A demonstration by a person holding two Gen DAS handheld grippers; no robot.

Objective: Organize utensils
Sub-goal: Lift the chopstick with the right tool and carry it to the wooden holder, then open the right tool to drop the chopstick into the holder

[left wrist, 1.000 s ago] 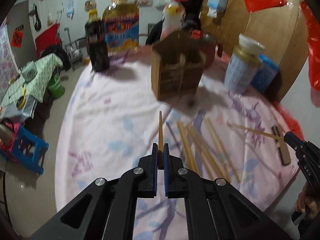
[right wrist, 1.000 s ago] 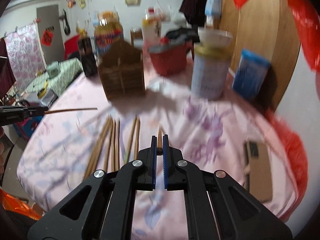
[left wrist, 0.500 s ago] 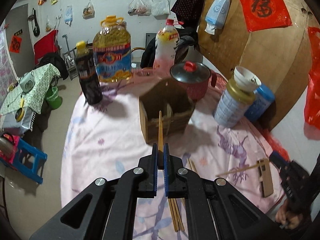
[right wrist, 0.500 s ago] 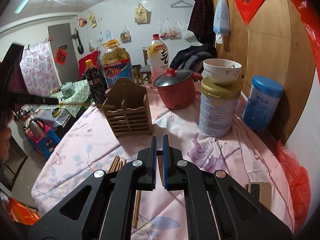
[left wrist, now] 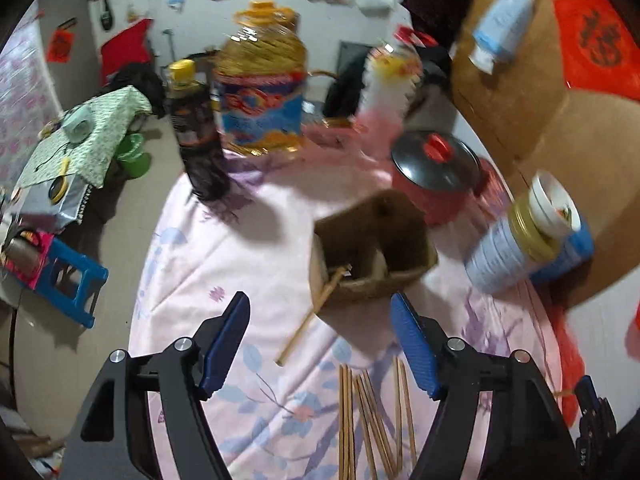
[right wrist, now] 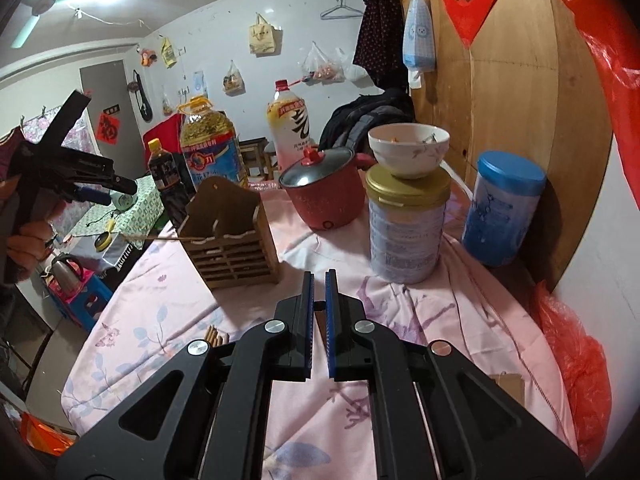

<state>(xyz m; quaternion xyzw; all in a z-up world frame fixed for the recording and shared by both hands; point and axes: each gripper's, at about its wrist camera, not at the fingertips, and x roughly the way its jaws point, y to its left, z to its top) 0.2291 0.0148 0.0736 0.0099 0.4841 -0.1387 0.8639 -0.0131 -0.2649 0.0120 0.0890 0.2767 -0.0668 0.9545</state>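
Left wrist view: left gripper [left wrist: 320,312], clenched on a chopstick a second ago, fingers now opening, nothing between. Thin wooden chopstick [left wrist: 310,320] leans out of slatted wooden holder [left wrist: 372,248] on floral worktop [left wrist: 224,280]. Right gripper [right wrist: 318,280] clenched throughout.

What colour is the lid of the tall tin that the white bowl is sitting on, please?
Gold, clearest in the right wrist view: the tin's lid sits under the bowl.
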